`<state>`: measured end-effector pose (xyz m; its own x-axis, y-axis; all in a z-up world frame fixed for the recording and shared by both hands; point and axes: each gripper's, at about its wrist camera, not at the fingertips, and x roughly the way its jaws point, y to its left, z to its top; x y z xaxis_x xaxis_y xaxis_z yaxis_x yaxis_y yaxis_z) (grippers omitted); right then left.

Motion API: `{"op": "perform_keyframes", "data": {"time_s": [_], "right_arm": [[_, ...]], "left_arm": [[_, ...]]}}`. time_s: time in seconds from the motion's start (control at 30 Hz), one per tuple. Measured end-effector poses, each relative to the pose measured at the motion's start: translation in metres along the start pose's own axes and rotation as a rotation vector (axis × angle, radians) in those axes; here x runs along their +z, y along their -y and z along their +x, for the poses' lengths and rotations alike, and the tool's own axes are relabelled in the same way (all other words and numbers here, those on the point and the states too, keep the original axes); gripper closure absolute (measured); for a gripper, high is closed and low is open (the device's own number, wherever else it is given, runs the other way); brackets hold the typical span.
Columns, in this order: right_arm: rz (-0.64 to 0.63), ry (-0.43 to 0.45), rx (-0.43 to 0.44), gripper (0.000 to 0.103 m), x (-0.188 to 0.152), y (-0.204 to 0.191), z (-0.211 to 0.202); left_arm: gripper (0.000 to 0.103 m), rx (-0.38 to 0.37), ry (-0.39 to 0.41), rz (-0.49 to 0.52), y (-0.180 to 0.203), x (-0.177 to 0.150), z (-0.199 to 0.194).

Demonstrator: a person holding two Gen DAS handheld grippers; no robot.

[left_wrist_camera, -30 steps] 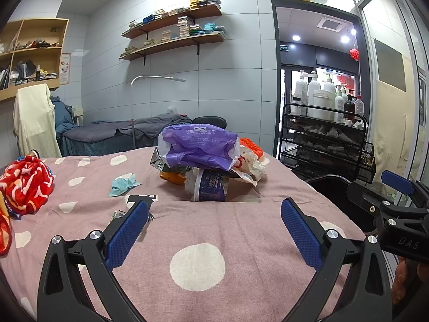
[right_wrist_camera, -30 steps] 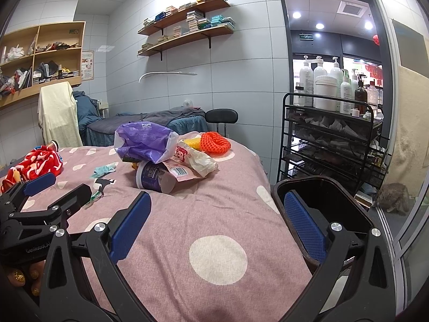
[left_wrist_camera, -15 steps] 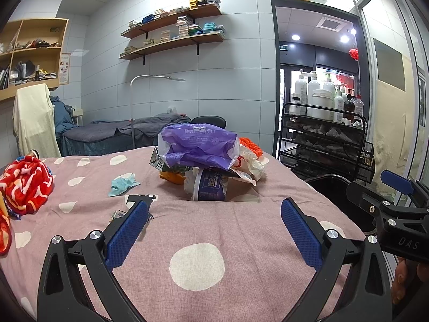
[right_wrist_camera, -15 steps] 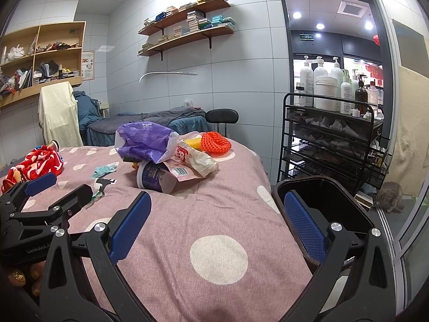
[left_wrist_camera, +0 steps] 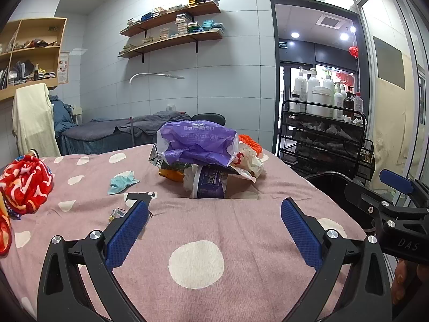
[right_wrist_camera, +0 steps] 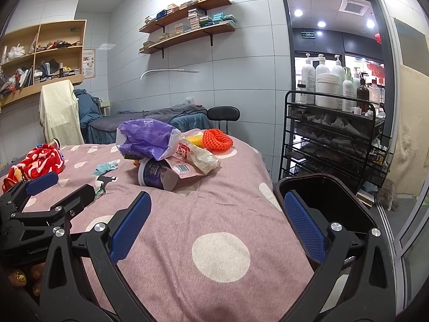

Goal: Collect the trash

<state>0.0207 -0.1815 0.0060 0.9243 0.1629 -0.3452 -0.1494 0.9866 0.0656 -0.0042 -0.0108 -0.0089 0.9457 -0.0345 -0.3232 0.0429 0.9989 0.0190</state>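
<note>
A heap of trash lies mid-bed: a purple plastic bag (left_wrist_camera: 197,145) on top, a purple paper cup (left_wrist_camera: 209,182) on its side under it, a white-and-red wrapper (left_wrist_camera: 248,158) and an orange foam net (right_wrist_camera: 217,139) behind. A crumpled teal tissue (left_wrist_camera: 122,182) and small scraps (left_wrist_camera: 139,196) lie to the left. A black bin (right_wrist_camera: 321,201) stands at the bed's right edge. My left gripper (left_wrist_camera: 214,222) is open and empty, short of the heap. My right gripper (right_wrist_camera: 218,222) is open and empty, beside the bin's rim.
The bed has a pink cover with white dots (left_wrist_camera: 195,260). A red patterned cloth (left_wrist_camera: 24,185) lies at its left. A black wire trolley with bottles (right_wrist_camera: 335,134) stands right of the bed. A black chair (right_wrist_camera: 224,114) and a second bed (left_wrist_camera: 120,131) are behind.
</note>
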Motion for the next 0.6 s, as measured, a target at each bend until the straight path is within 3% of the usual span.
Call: {"op": "perform_keyframes", "data": {"time_s": [0.6], "right_arm": [[-0.026,-0.05,0.014,0.004,0.0,-0.002,0.015]], "left_arm": [[0.005,-0.006,-0.059,-0.005,-0.009,0.0,0.011]]}}
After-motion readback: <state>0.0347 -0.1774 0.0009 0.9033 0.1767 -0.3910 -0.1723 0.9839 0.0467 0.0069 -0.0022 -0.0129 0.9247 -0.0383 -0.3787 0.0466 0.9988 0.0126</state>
